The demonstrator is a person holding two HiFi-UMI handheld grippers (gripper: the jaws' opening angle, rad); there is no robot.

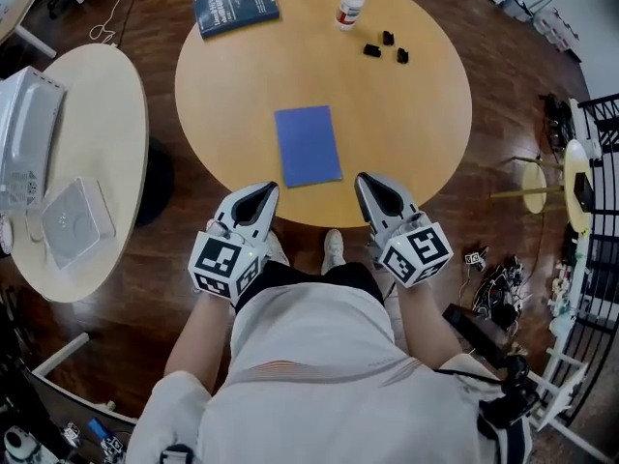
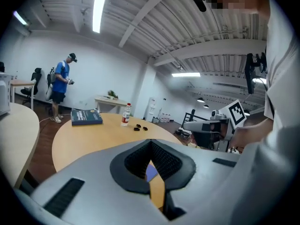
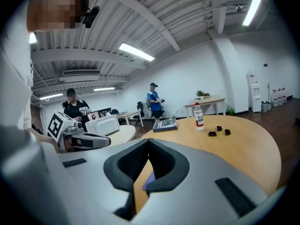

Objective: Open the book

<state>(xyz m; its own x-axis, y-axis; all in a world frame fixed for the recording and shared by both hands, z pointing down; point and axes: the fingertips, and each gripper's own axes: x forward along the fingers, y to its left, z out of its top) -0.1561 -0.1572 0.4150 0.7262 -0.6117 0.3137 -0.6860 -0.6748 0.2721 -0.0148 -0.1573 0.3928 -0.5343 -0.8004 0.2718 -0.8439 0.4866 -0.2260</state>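
Plain mid-blue book [image 1: 308,146] on a light tan table [image 1: 426,124]; darker blue book [image 1: 235,6] with white print, far left; grey left gripper [image 1: 268,189] and right gripper [image 1: 364,180] bear black-and-white square markers.

White tee [image 1: 309,341], black bottoms [image 1: 311,275], white sneakers [image 1: 333,250]
Left hand-held gripper [image 1: 265,190] and right hand-held gripper [image 1: 365,180]: pale grey shells, black ribbed pads [image 2: 168,159], a black-and-white marker cube [image 1: 221,260] on each.

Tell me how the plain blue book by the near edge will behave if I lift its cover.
The blue book looks thin and lies flat, so it is probably light and likely to slide on the smooth table when pushed. Its cover looks thin too, so it may flex.
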